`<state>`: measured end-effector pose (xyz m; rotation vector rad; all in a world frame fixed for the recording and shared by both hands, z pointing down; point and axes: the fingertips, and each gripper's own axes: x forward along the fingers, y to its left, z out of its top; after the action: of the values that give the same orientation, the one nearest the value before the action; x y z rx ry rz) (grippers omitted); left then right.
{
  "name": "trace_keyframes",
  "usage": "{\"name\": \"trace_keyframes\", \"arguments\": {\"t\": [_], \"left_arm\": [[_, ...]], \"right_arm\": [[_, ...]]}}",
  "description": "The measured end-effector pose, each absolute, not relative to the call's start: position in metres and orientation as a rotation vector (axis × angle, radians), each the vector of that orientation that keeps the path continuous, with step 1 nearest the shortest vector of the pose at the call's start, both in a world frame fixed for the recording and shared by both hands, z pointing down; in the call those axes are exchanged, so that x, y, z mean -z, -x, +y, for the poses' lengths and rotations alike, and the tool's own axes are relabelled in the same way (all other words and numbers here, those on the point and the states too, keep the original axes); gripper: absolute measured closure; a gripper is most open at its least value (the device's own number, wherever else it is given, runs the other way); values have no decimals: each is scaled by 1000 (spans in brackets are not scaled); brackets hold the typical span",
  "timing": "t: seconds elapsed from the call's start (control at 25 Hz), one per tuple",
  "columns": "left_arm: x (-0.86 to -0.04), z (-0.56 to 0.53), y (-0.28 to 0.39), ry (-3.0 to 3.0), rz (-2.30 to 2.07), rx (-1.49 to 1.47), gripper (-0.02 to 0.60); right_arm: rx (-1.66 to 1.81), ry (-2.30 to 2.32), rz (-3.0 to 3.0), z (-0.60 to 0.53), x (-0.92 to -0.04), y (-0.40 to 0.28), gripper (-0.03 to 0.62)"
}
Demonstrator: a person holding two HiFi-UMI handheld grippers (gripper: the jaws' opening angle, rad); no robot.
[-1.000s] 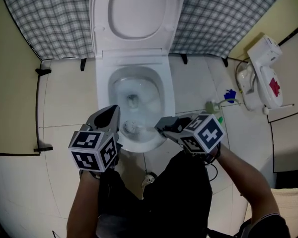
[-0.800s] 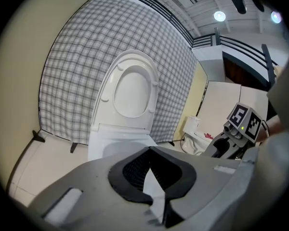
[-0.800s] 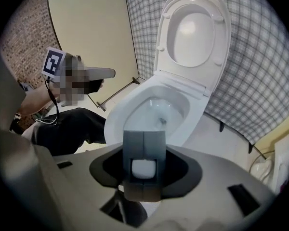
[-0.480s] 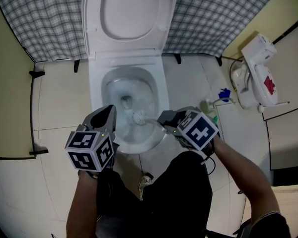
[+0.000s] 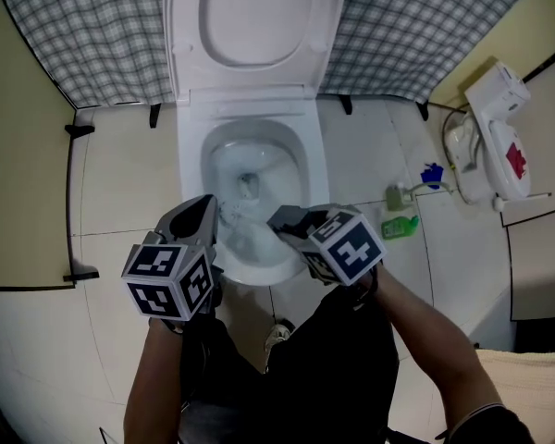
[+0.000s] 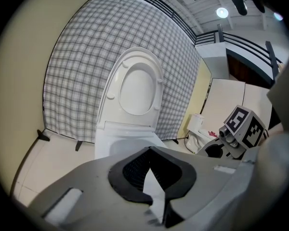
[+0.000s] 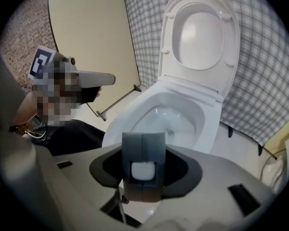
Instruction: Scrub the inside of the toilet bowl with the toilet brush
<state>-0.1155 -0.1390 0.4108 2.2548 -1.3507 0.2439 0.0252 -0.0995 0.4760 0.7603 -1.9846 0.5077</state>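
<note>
The white toilet stands with its lid up and water in the bowl. My right gripper hovers over the bowl's near right rim, shut on the grey handle of the toilet brush. The blurred brush head is inside the bowl against its left wall. In the right gripper view the handle's end fills the gap between the jaws of the right gripper. My left gripper is at the bowl's near left rim, shut and empty; the left gripper view shows its jaws meeting.
A checked curtain hangs behind the toilet. On the tiled floor to the right lie a green bottle, a blue object and a white appliance. A black rail runs along the left wall. The person's legs are just below the bowl.
The right gripper has swung left, carrying the brush head from the bowl's near middle to its left wall. The left gripper has stayed where it was.
</note>
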Motion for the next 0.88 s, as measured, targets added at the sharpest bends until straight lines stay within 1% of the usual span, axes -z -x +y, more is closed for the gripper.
{"name": "trace_keyframes", "arguments": {"t": [0.2,0.4,0.64,0.88], "left_arm": [[-412,-140,121,-2251,-1360,-260,572],[-408,-143,110,-2277,-1337,-242,572],[-411,-145,106,-2274,-1325,-230,571],[-419,-145,106,-2254,-1333,-253,572]], "right_arm": [[-452,-746,-1944,-102,-483,-21,396],[-417,-727,-1823,-99,-500,-54,396],[-369,-798,-1750,-112,-497,-89,396],[-362,-776,-1755,-116,-505,-78,397]]}}
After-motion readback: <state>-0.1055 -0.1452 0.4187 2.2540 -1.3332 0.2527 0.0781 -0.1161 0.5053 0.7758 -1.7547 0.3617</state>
